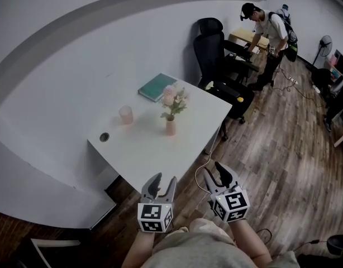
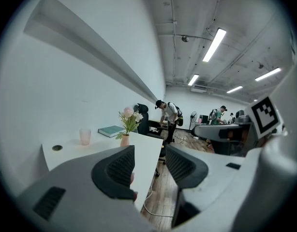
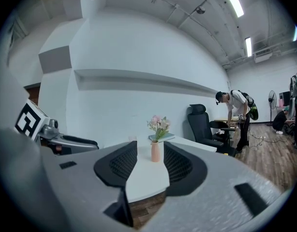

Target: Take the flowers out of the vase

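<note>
Jaws apart and empty, our left hand-held gripper (image 1: 165,178) and right hand-held gripper (image 1: 214,172) hover before the table (image 1: 155,152); farther on, we see the flowers (image 1: 174,98) standing in the vase (image 1: 170,127), mid-table.

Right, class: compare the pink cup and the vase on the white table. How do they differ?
The vase holds flowers; the cup holds none. The vase is slim and opaque; the cup is wider and see-through. The cup stands nearer the wall than the vase. Both are pinkish and upright on the table.
</note>
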Motion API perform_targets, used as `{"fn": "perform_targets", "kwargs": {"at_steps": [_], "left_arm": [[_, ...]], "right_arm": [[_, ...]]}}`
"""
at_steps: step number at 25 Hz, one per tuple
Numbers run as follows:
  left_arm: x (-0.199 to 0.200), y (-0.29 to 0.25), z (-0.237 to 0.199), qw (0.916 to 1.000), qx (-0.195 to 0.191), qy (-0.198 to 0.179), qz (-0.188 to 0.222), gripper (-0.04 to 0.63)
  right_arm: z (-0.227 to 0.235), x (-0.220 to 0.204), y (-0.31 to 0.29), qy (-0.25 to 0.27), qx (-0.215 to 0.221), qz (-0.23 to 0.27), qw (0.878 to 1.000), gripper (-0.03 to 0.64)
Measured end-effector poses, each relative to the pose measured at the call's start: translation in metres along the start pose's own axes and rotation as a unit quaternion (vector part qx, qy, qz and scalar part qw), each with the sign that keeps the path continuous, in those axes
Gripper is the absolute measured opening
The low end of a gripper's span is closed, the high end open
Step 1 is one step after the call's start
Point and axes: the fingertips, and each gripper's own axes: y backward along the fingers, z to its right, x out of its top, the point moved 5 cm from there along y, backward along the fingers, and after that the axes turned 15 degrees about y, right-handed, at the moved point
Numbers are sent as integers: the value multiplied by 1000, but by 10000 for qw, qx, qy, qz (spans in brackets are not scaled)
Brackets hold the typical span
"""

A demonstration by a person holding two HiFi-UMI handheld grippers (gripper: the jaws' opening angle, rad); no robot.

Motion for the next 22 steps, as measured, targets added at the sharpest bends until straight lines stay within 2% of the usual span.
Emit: {"fn": "perform_targets", "kwargs": {"at_steps": [8, 22], "left_arm": [[0, -33, -4, 9999, -6, 1, -127, 187], [37, -129, -18, 9993, 350, 104, 125, 187]], "right_arm": [[21, -2, -29, -2, 13, 43, 10000, 164], [86, 4, -128, 140, 469, 128, 9987, 164]]}}
